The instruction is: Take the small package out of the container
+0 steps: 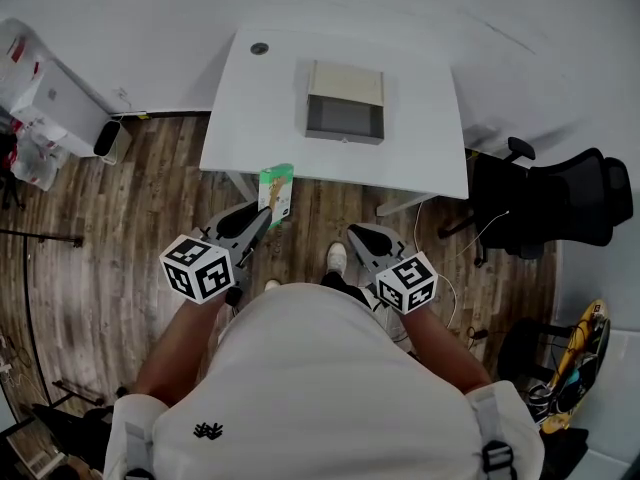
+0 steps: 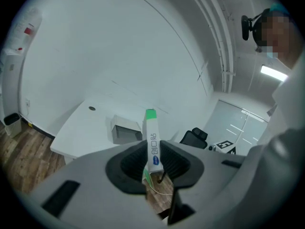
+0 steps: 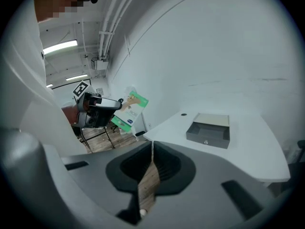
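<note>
A small green-and-white package [image 1: 276, 192] hangs over the wooden floor just in front of the white table [image 1: 250, 118], with my left gripper [image 1: 265, 216] shut on it. In the left gripper view the package [image 2: 152, 142] stands edge-on and upright between the jaws of the left gripper [image 2: 153, 163]. The grey container [image 1: 344, 103] sits open on the table, well ahead of both grippers. My right gripper [image 1: 358, 236] is shut with nothing in it, low and near the person's body. From the right gripper view I see the package [image 3: 129, 109] at the left and the container [image 3: 208, 130] beyond the right gripper [image 3: 151, 147].
A black office chair [image 1: 560, 203] stands right of the table. A white bin [image 1: 112, 140] and white equipment [image 1: 50, 108] are at the left wall. A yellow-rimmed object [image 1: 575, 353] lies at the lower right. The person's shoe [image 1: 337, 258] is on the floor between the grippers.
</note>
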A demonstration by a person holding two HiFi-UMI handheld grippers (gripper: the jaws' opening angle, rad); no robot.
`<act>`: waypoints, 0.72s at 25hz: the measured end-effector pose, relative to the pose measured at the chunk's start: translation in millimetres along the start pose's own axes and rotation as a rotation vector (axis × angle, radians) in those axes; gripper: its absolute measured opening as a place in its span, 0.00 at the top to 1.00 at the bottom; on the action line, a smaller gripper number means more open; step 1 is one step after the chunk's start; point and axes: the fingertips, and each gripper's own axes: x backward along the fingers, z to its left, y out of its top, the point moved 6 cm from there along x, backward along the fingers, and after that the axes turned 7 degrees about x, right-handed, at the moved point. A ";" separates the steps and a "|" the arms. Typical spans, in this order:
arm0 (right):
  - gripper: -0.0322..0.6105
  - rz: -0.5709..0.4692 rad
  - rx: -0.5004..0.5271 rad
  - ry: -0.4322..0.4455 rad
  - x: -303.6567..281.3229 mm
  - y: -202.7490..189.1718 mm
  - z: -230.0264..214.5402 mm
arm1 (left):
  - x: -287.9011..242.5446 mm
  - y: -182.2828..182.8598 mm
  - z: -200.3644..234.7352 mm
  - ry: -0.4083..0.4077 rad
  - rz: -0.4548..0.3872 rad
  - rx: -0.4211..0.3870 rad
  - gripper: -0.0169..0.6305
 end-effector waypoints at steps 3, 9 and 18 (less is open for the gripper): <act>0.93 -0.003 0.001 -0.009 0.1 0.1 11.8 | 14.4 -4.1 -1.6 -0.011 0.011 -0.019 0.84; 0.93 -0.020 -0.020 -0.012 2.5 2.4 29.7 | 34.8 -13.3 -2.2 -0.019 0.020 -0.052 0.84; 0.93 -0.029 0.000 -0.035 2.7 4.9 47.1 | 52.5 -22.7 -0.4 -0.034 0.031 -0.061 0.84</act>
